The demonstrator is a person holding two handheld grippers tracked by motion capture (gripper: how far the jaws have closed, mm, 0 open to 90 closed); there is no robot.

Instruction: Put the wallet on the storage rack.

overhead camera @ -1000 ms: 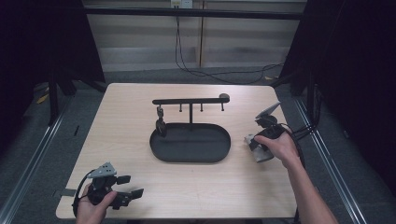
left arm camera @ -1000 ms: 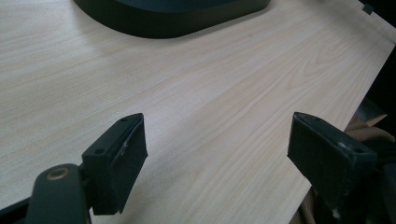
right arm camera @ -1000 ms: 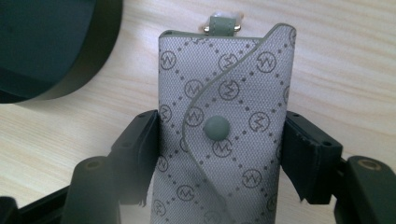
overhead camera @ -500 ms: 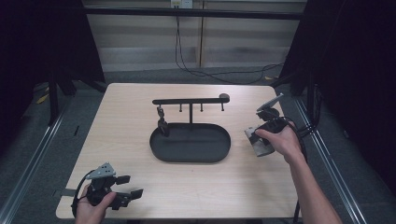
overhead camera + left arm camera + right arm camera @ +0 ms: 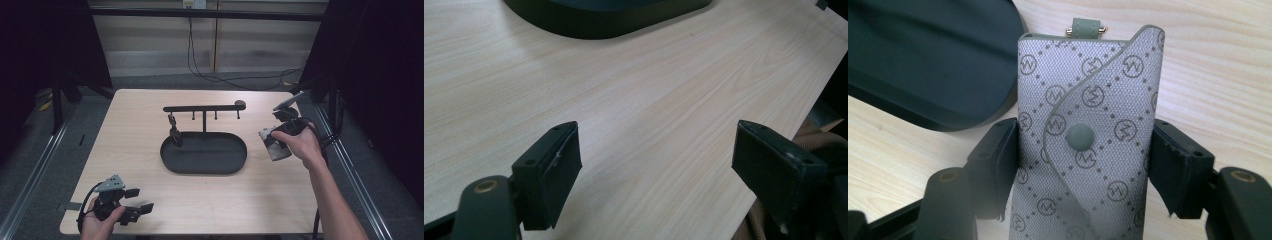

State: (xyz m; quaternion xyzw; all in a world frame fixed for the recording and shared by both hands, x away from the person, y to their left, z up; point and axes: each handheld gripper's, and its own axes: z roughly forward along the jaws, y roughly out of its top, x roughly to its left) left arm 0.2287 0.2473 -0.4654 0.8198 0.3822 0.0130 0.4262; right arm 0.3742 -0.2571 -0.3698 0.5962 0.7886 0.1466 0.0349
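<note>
Right gripper (image 5: pixel 1083 165) of mine is clamped on a grey patterned key pouch (image 5: pixel 1088 135), one jaw on each long side, the snap flap facing the camera and the small tab pointing away. In the high view I hold the pouch (image 5: pixel 274 146) off the table (image 5: pixel 125 130) at about three o'clock from the black oval tray (image 5: pixel 204 154), whose hook rail (image 5: pixel 202 108) stands at its twelve o'clock edge. My worry, as I judge it: the soft fabric could buckle or slide between the flat pads if I tilt it, and the tab could miss a hook. My left gripper (image 5: pixel 659 175) stands wide apart, holding nothing, at seven o'clock near the table's edge.
</note>
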